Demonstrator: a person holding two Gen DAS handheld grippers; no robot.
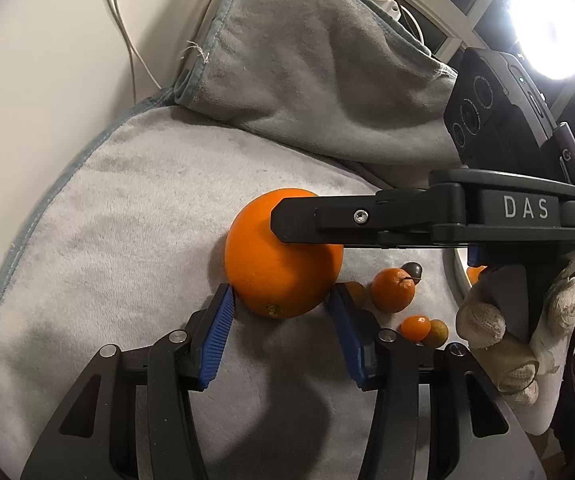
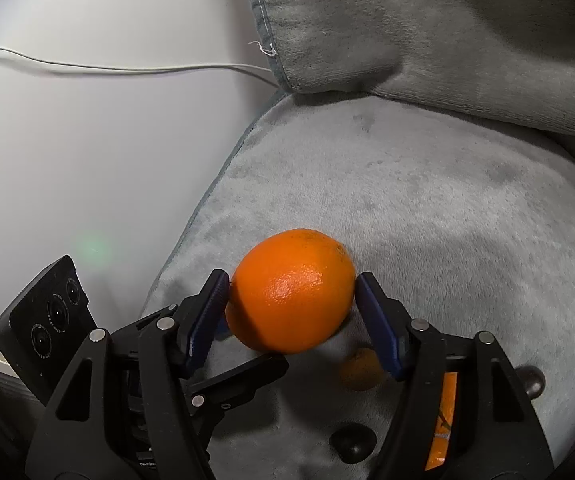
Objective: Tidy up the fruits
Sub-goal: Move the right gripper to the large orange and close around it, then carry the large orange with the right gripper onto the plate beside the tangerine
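Note:
A large orange (image 1: 283, 256) rests on a grey fleece cloth (image 1: 127, 220). My right gripper (image 2: 291, 300) has its blue pads on both sides of the orange (image 2: 293, 290), touching it. In the left wrist view its black finger (image 1: 327, 220) crosses in front of the orange from the right. My left gripper (image 1: 281, 312) is open, its blue pads just short of the orange on either side, not touching. A tangerine with a stem (image 1: 392, 290), a small orange fruit (image 1: 415, 327) and a brownish fruit (image 1: 436, 333) lie to the right.
The cloth folds up into a ridge (image 1: 307, 60) at the back. A white cable (image 2: 127, 66) runs over the white tabletop on the left. A dark round fruit (image 2: 352, 442) and a small yellowish fruit (image 2: 361, 368) lie under my right gripper. A bright lamp (image 1: 551, 20) shines at top right.

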